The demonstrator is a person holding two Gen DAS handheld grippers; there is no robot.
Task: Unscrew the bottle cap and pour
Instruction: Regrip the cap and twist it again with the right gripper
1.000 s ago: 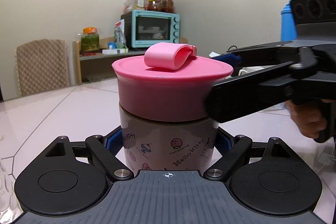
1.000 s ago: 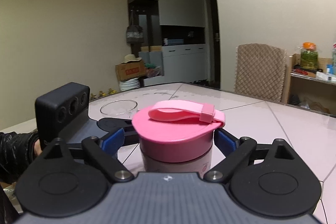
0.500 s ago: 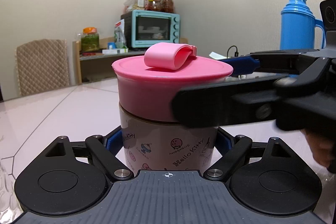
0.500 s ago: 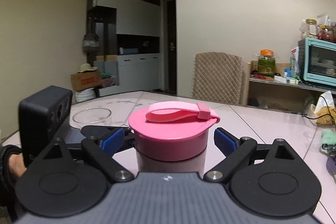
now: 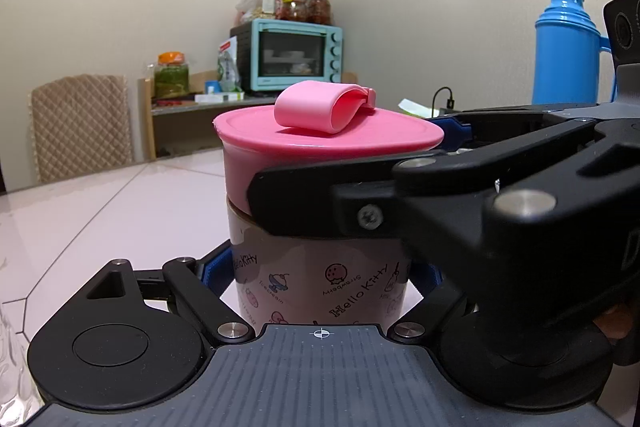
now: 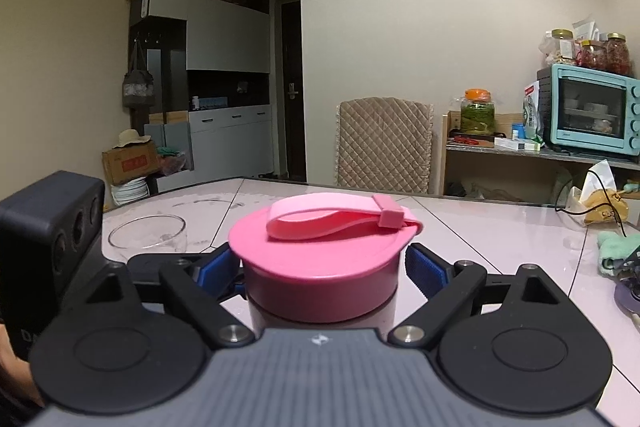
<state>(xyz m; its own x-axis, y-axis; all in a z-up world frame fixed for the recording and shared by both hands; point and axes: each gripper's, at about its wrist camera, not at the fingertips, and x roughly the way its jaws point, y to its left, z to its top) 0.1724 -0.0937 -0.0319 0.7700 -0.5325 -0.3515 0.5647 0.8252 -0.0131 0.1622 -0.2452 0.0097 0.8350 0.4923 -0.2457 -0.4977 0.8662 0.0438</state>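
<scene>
Right claw (image 5: pixel 400 183) swung round pink cap (image 5: pixel 320 147), seemingly turning it.

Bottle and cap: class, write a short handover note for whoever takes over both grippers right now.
Left gripper: shut on the bottle body, holding it upright on the table.
Right gripper: around the pink cap, blue pads at its sides; firm grip cannot be told.
Glass: empty, on the table beyond the bottle.
Done: bottle held, cap reached.
Left: unscrew the cap, lift it off, pour into the glass.
</scene>
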